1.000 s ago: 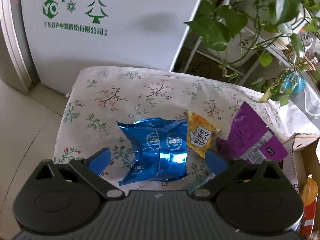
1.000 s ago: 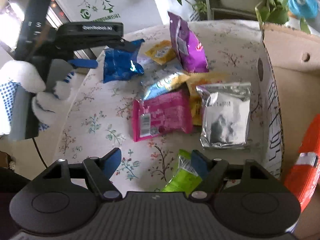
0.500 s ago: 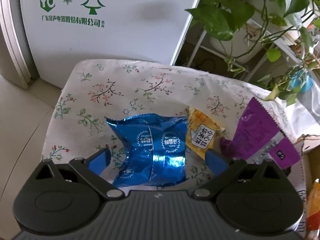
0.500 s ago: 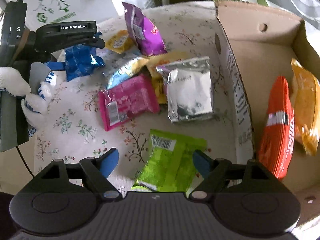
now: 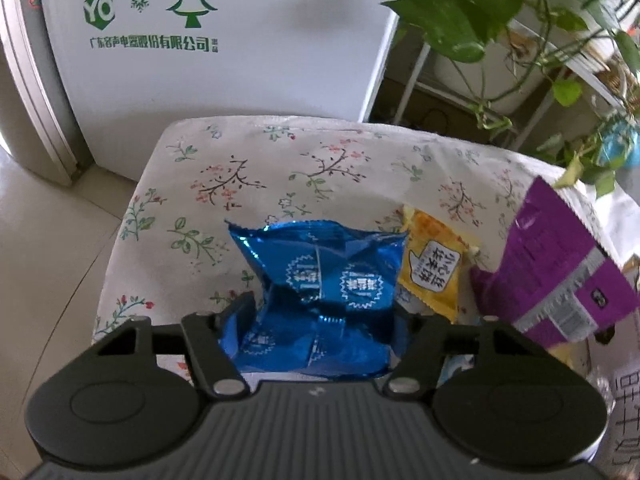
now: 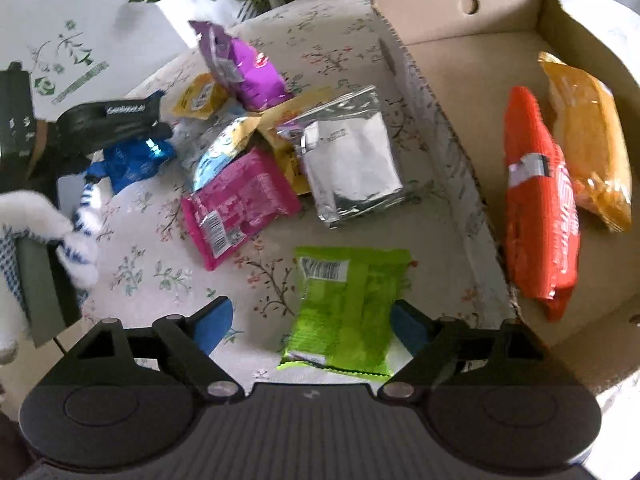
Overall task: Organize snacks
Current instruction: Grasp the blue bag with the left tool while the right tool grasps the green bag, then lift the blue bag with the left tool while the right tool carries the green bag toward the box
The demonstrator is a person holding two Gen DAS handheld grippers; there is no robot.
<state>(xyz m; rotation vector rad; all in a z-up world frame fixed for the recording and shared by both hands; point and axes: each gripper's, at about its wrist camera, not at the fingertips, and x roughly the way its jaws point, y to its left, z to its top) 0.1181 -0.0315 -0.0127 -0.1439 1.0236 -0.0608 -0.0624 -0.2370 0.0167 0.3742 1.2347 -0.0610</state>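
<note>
Here the left gripper (image 5: 322,312) pinches the blue foil snack packet (image 5: 320,280) at its lower half, which looks light, crinkly and slippery, while the right gripper (image 6: 310,320) is spread wide.

L gripper (image 5: 320,312) clamped on blue foil snack pack (image 5: 320,276), pads pinching its lower half, bag crumpled at the waist. Pack sits on floral tablecloth (image 5: 248,176). Just R of it: small yellow packet (image 5: 434,268), touching. Further R: purple bag (image 5: 560,264), tilted up. Behind table: white fridge w/ green tree logo (image 5: 192,0); leafy plant (image 5: 472,20) top R.
</note>
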